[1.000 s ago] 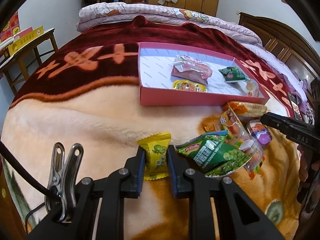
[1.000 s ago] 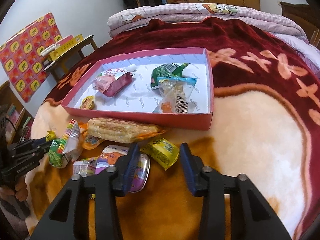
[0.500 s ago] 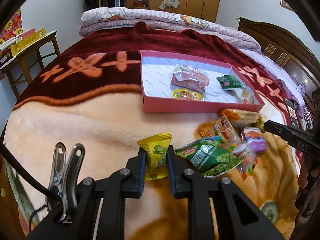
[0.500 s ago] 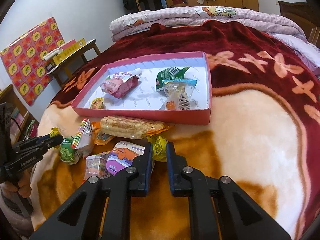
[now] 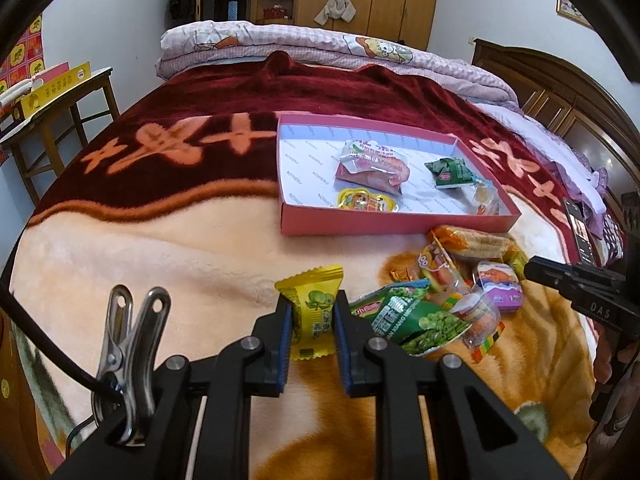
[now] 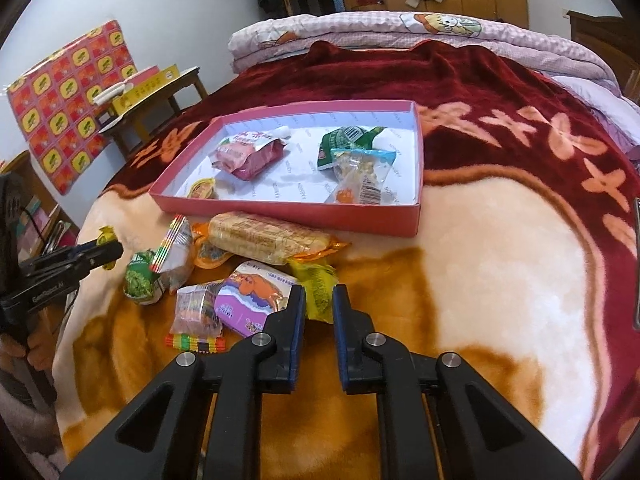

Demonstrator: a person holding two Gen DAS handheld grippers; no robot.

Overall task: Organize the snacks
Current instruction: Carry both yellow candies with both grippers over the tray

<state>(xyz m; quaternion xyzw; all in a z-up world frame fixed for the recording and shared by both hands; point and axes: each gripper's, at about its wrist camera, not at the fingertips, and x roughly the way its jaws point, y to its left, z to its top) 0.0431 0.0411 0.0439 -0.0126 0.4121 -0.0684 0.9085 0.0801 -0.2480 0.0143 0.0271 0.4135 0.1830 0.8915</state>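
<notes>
A pink box (image 5: 384, 222) (image 6: 280, 212) lies on the bed with several snacks inside. My left gripper (image 5: 311, 308) is shut on a yellow candy packet (image 5: 314, 300), held just above the blanket beside a loose snack pile; it shows far left in the right wrist view (image 6: 102, 254). My right gripper (image 6: 319, 300) is shut on a yellow-green packet (image 6: 316, 284) at the near edge of the pile. The pile holds a green pea bag (image 5: 416, 320), a purple cup (image 6: 252, 298) and a long cracker pack (image 6: 264, 238).
The bed is covered by a red and cream blanket (image 6: 500, 240). A wooden side table (image 5: 48, 108) stands left of the bed, a folded quilt (image 5: 320, 46) lies at the far end. A phone (image 5: 578, 228) lies at the right edge.
My right gripper has closed on the yellow-green packet and lifted slightly. My left gripper has kept its grip on the yellow candy and drawn back and up a little.
</notes>
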